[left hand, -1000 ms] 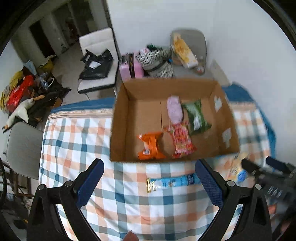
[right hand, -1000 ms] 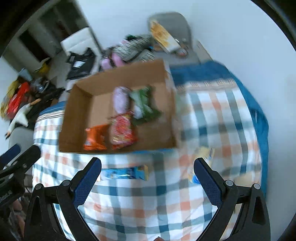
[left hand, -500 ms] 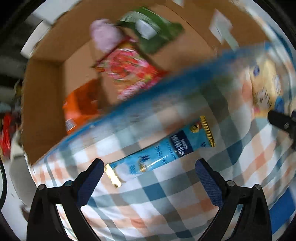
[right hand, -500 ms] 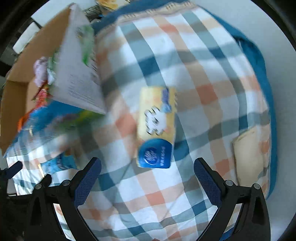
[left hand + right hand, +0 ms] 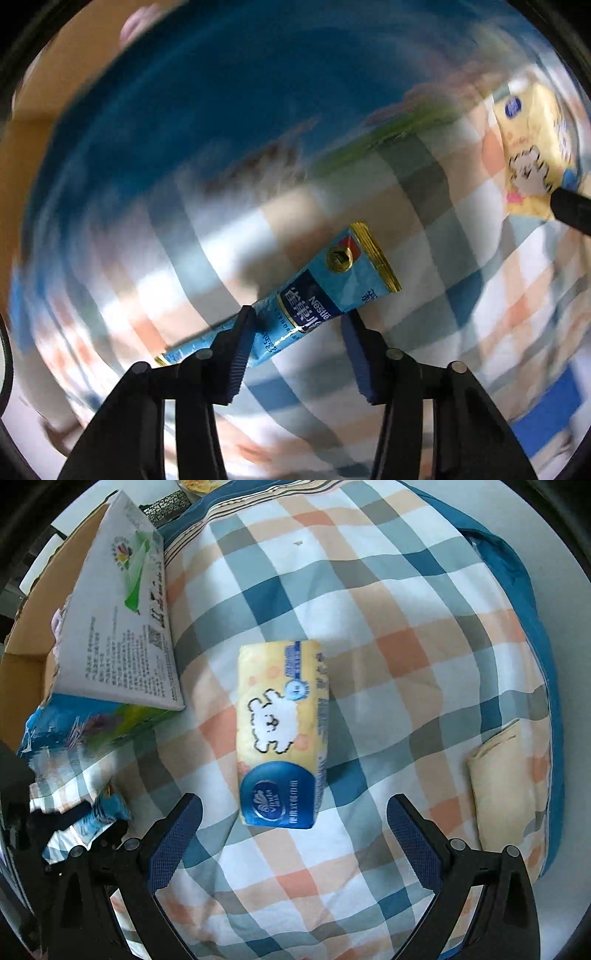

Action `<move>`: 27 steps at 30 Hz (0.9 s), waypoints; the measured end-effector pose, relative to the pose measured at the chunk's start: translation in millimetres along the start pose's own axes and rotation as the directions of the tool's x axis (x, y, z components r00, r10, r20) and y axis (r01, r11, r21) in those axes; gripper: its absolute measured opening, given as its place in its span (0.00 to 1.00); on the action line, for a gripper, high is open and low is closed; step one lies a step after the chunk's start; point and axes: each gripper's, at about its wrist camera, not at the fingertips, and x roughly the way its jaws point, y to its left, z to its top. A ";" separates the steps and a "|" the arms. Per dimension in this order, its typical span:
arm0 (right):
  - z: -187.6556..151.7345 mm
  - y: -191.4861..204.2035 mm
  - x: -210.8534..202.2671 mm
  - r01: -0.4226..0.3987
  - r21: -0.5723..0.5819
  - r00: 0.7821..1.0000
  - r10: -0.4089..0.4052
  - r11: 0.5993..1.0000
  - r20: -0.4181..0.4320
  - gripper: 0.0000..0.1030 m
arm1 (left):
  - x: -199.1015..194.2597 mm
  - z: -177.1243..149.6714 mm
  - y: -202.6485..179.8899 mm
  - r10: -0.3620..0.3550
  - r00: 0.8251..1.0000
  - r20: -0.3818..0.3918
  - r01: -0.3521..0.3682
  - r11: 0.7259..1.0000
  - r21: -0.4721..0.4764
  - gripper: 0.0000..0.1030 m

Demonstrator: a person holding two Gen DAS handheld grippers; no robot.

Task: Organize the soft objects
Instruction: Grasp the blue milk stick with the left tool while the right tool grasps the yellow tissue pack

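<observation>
A long light-blue Nestle sachet (image 5: 295,306) lies on the checked cloth (image 5: 424,277). My left gripper (image 5: 299,321) is low over it, jaws half closed around its middle, not clamped. A yellow tissue pack (image 5: 282,734) with a blue end lies on the cloth. My right gripper (image 5: 293,819) is open, fingertips either side of the pack's near end, just short of it. The pack also shows in the left wrist view (image 5: 532,147). The cardboard box (image 5: 118,627) stands at the left.
The box wall fills the blurred upper left wrist view (image 5: 184,110). A folded beige cloth (image 5: 506,775) lies at the right, near the blue mattress edge (image 5: 517,572). The left gripper and sachet show at the lower left (image 5: 92,812).
Both grippers dropped close to the cloth. The left one came down over the blue sachet and its jaws narrowed. The right one moved right and closer to the yellow tissue pack.
</observation>
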 end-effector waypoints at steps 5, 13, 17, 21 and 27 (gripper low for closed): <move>6.6 -25.2 4.8 -0.042 0.053 0.999 0.042 0.998 -0.008 0.99 | -4.5 -24.0 32.7 -0.291 0.957 -0.015 0.272 0.912 -0.308 0.34; 43.9 -38.4 33.6 -0.104 0.085 0.993 0.108 0.991 -0.049 0.99 | 4.7 -29.2 42.2 -0.276 0.961 0.025 0.269 0.909 -0.319 0.46; 50.1 -28.3 49.8 -0.110 0.060 0.989 0.115 0.992 -0.091 0.84 | 9.1 -18.9 29.2 -0.206 0.979 0.000 0.202 0.960 -0.191 0.66; 43.1 -24.5 60.5 -0.080 0.037 0.986 0.085 0.996 -0.141 0.49 | 14.0 -14.3 10.6 -0.122 0.992 -0.013 0.121 0.991 -0.063 0.70; 14.4 -20.3 50.5 -0.178 -0.019 0.966 0.171 0.984 -0.193 0.46 | 25.3 -18.9 -23.6 -0.098 0.993 -0.063 0.101 0.994 0.038 0.70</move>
